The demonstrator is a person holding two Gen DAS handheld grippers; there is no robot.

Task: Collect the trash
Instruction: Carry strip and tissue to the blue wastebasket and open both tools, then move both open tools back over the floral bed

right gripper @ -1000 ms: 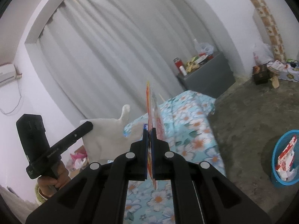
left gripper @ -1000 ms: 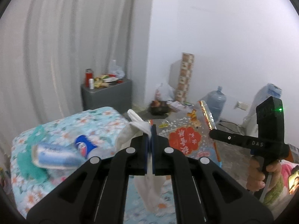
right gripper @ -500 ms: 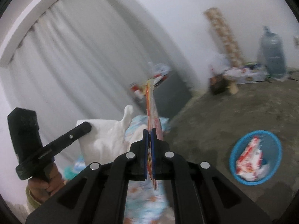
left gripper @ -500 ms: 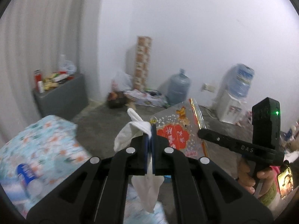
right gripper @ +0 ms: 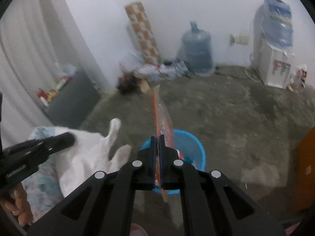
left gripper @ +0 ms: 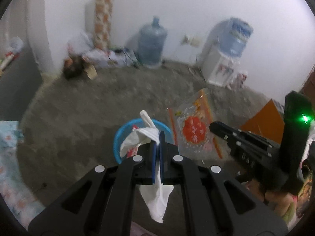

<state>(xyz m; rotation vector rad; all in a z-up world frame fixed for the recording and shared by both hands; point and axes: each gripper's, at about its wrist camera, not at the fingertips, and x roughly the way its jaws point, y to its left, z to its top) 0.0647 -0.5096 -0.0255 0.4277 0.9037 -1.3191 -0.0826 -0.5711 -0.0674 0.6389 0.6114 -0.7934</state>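
My left gripper [left gripper: 157, 137] is shut on a crumpled white tissue [left gripper: 144, 131], which hangs above and below the jaws. Just beyond it on the floor stands a blue basket [left gripper: 120, 135] with red and white wrappers inside. My right gripper [right gripper: 157, 140] is shut on a clear snack bag with red and orange print [right gripper: 160, 116], seen edge-on. In the left wrist view that snack bag [left gripper: 194, 129] shows its face to the right of the basket, with the right gripper [left gripper: 213, 126] holding it. The blue basket [right gripper: 194, 143] lies right behind the right jaws. The tissue [right gripper: 92, 151] and left gripper [right gripper: 69, 138] show at the left.
A floral bedspread [left gripper: 7, 157] lies at the left edge. A grey cabinet [right gripper: 74, 96] stands by the curtain. Along the far wall are a tall patterned box [left gripper: 102, 11], a water jug [left gripper: 151, 41], a water dispenser [left gripper: 224, 59] and floor clutter [left gripper: 110, 57]. An orange board [left gripper: 263, 122] stands at the right.
Both grippers swung away from the bed and tilted down toward the floor, still holding the tissue and the snack bag. The blue basket is now close under both.
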